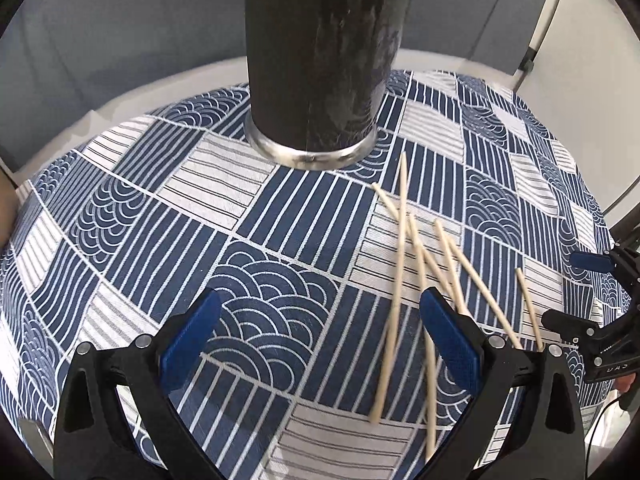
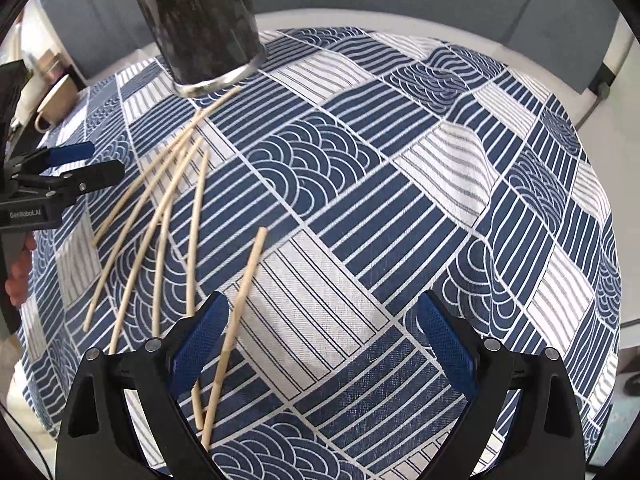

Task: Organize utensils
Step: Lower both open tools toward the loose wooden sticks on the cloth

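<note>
Left claw (image 1: 320, 328): blue-padded fingers (image 1: 192, 336) spread wide, nothing between them, held over the patterned cloth (image 1: 160, 216). Its right finger overlaps the loose sticks in the left wrist view; whether it touches them cannot be told.

Right claw (image 2: 322, 334): fingers (image 2: 446, 344) likewise spread wide, pinching nothing. One wooden stick (image 2: 236, 328) runs past its left finger and partly under it in that view.

Wooden sticks (image 1: 424, 272): thin, pale, chopstick-like, about six, lying loose on the cloth between the two claws. Several cross one another in a fan; one (image 1: 528, 308) lies apart, nearer the right claw. None stands upright.

Cloth: blue and white patchwork of stripes and wave arcs, covering the bench (image 1: 432, 60), whose white rim shows beyond it.

Holder (image 1: 320, 60): tall dark cylinder with a bright metal base ring, upright on the cloth beyond the sticks. The farthest stick tips lie just beside its base. A pale sliver shows at its upper edge in the right wrist view; what it is cannot be told.

Cup (image 2: 54, 106): beige, with handle, at the far left edge of the bench, well apart from the sticks.

A hand (image 2: 18, 268) grips the left claw's handle.
</note>
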A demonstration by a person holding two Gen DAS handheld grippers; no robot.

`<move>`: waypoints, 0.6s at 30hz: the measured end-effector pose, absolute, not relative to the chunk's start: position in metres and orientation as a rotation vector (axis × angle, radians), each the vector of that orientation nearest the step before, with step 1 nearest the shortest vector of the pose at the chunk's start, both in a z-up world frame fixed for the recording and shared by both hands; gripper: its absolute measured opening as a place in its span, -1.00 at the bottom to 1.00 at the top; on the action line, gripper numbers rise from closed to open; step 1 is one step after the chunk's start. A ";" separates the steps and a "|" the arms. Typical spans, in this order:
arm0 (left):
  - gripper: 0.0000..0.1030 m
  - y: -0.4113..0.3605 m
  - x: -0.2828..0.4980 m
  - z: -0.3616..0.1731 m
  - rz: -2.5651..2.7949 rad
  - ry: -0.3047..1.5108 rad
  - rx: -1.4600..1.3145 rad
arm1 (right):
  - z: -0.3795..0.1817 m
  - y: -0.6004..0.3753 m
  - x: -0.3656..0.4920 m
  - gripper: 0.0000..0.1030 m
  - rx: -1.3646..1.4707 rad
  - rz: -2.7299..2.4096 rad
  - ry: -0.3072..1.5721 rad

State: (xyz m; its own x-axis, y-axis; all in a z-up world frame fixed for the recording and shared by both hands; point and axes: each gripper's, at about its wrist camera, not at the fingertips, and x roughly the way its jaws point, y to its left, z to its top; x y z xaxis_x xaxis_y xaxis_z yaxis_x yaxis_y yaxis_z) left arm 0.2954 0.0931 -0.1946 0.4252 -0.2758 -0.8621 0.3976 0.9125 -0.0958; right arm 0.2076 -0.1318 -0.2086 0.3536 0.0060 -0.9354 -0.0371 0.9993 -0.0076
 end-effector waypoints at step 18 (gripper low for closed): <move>0.91 0.069 0.306 -0.210 -0.452 1.068 0.288 | -0.221 -0.128 0.214 0.87 -0.008 -0.035 1.246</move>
